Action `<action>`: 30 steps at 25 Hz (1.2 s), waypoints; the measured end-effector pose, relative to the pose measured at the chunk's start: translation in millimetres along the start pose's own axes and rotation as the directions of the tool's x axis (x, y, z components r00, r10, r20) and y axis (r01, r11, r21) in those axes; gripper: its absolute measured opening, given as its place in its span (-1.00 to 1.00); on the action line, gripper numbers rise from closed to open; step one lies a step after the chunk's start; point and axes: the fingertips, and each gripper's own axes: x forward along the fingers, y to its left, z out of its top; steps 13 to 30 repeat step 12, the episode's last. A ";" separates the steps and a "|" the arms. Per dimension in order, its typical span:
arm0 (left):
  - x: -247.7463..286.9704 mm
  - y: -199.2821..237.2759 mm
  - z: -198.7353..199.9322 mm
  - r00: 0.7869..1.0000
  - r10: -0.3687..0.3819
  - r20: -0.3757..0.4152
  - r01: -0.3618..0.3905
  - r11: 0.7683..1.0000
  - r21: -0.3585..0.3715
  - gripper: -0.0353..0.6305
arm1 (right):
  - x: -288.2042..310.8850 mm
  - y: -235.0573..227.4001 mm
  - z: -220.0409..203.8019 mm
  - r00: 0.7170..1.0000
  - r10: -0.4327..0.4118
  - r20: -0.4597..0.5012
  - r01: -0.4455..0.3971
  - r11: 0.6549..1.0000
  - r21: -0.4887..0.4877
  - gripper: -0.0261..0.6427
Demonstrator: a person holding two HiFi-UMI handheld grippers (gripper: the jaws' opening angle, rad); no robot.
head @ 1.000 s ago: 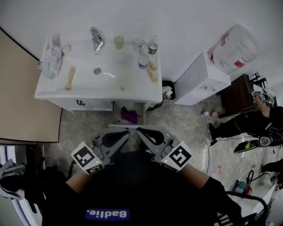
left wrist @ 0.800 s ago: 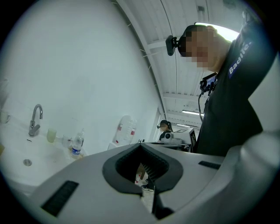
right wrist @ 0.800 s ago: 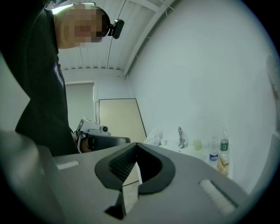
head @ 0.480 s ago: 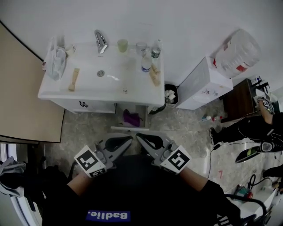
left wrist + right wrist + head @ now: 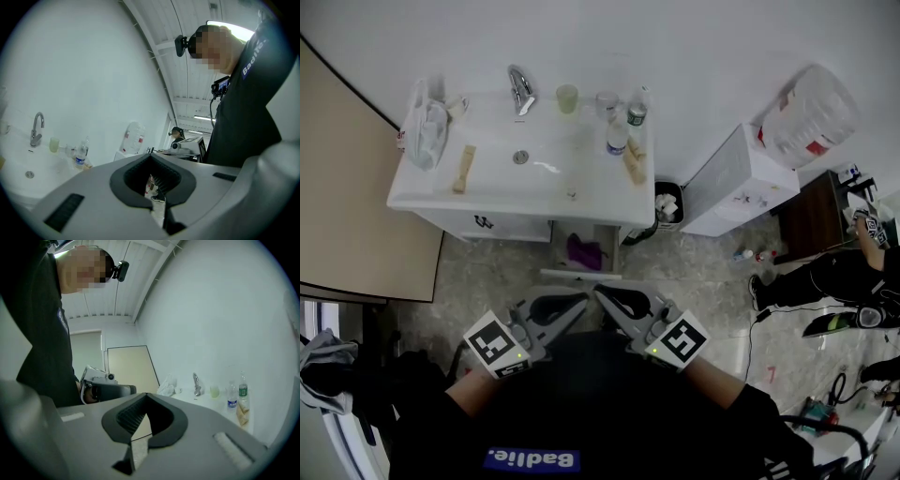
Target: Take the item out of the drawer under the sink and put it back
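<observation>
An open drawer [image 5: 579,274] sticks out below the white sink [image 5: 422,195], with a purple item [image 5: 583,251] lying in it. Both grippers are held level close to my chest, in front of the drawer and apart from it, tips pointing toward each other. My left gripper [image 5: 584,299] [image 5: 151,157] is shut with nothing between its jaws. My right gripper [image 5: 597,289] [image 5: 146,395] is shut and empty too. The right gripper view shows the left gripper's body [image 5: 105,390] in a hand.
On the sink top are a faucet [image 5: 520,89], a green cup [image 5: 567,97], bottles [image 5: 617,139], a plastic bag [image 5: 427,122] and a wooden brush [image 5: 464,169]. A bin [image 5: 667,206], a white cabinet [image 5: 741,183], a water jug [image 5: 806,117] and a person [image 5: 853,272] are right; a beige panel [image 5: 356,206] is left.
The head view has shifted a little, so the sink and drawer sit slightly further right and lower. Both grippers stay shut in front of my chest.
</observation>
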 end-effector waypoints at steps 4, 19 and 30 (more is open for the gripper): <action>-1.4 -0.9 0.4 1.000 -0.002 0.003 0.003 1.000 -0.014 -0.93 | -0.4 -0.2 -2.4 1.000 -0.004 -0.006 0.004 1.000 0.001 -0.92; -0.4 -0.6 -0.8 1.000 -0.006 -0.002 0.006 1.000 0.001 -0.93 | 0.5 -1.5 -6.0 1.000 -0.010 -0.008 0.010 1.000 0.023 -0.92; -0.4 -0.6 -0.8 1.000 -0.006 -0.002 0.006 1.000 0.001 -0.93 | 0.5 -1.5 -6.0 1.000 -0.010 -0.008 0.010 1.000 0.023 -0.92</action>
